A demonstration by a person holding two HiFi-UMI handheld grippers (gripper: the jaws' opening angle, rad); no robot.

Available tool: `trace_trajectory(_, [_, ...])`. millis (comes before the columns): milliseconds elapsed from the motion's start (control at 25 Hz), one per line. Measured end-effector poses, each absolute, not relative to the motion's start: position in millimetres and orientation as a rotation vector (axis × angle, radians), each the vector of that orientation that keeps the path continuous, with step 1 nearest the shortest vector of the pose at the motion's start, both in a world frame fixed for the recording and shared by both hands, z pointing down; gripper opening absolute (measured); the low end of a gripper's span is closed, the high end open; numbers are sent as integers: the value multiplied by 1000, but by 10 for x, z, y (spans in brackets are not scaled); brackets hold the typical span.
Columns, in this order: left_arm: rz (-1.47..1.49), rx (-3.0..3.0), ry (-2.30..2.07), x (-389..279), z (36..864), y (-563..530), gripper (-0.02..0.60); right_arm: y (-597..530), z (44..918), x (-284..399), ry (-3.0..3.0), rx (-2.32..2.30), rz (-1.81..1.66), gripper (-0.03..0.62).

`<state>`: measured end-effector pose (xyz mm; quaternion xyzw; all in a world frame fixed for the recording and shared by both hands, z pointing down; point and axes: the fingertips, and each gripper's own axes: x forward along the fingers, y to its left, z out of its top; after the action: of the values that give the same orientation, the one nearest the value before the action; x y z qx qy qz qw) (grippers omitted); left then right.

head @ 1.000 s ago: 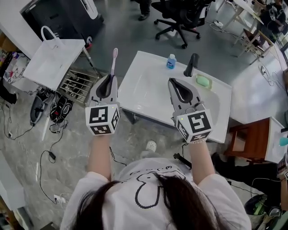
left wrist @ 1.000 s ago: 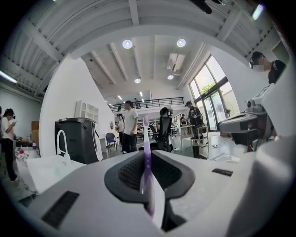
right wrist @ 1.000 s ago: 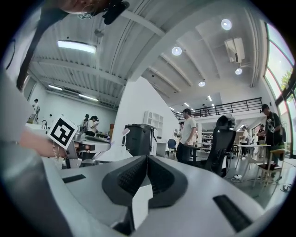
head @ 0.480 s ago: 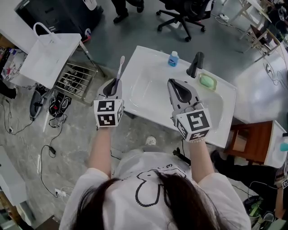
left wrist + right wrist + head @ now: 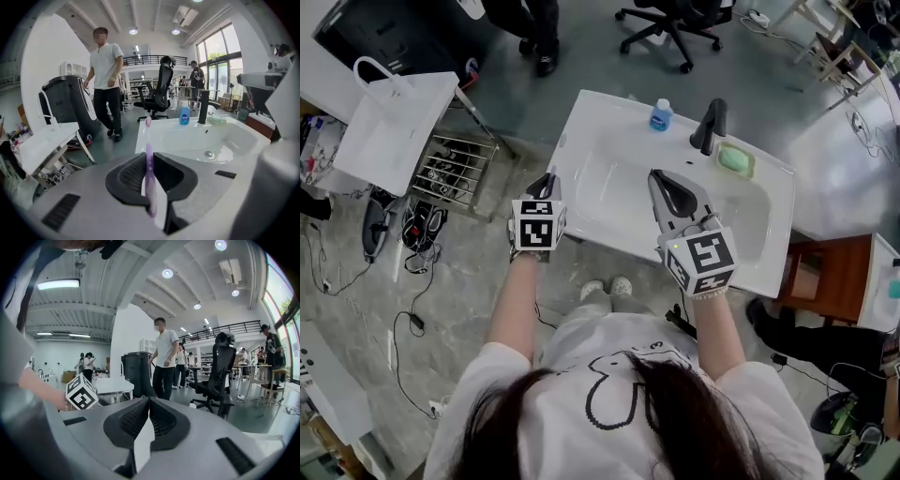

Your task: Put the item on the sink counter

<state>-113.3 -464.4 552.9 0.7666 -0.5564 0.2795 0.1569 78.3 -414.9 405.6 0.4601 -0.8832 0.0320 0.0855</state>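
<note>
My left gripper (image 5: 547,180) hangs just off the left edge of the white sink counter (image 5: 581,117). It is shut on a purple toothbrush (image 5: 150,187), whose pink head pokes out past the jaws toward the basin in the left gripper view. The head view hardly shows the brush, which points away behind the gripper. Over the near side of the basin, my right gripper (image 5: 662,178) is shut with nothing in it; the right gripper (image 5: 149,401) looks out level over the room.
At the back of the counter stand a blue bottle (image 5: 660,114), a black faucet (image 5: 709,125) and a green soap (image 5: 734,161). A white bag (image 5: 394,131) and wire rack (image 5: 459,173) sit left of the sink. A person (image 5: 105,79) walks behind; an office chair (image 5: 675,19) stands beyond.
My left gripper has moved right to the sink's left edge with the toothbrush and tipped to point across it. The right gripper has barely moved. A person has walked closer behind the sink.
</note>
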Motion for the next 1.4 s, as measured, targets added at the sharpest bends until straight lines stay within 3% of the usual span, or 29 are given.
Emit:
trace_trajectory(920, [1076, 1972, -1400, -1146, 6273, -4724, 56, -4141, 4178, 801, -2501, 1490, 175, 29])
trace_trajectory(1000, [1093, 1969, -1417, -1162, 6264, -4724, 85, -4137, 4168, 794, -2503, 1485, 174, 29])
trace_trajectory(1080, [1087, 1973, -1422, -1173, 6241, -4738, 207, -4143, 4152, 788, -2510, 1482, 170, 29])
trace_trajectory(1120, [1075, 1976, -1427, -1177, 6211, -4747, 239, -4149, 4144, 787, -2516, 1480, 168, 29])
trace_trajectory(1400, [954, 2044, -1493, -1210, 5763, -4788, 258, -4147, 3967, 770, -2565, 1474, 151, 29])
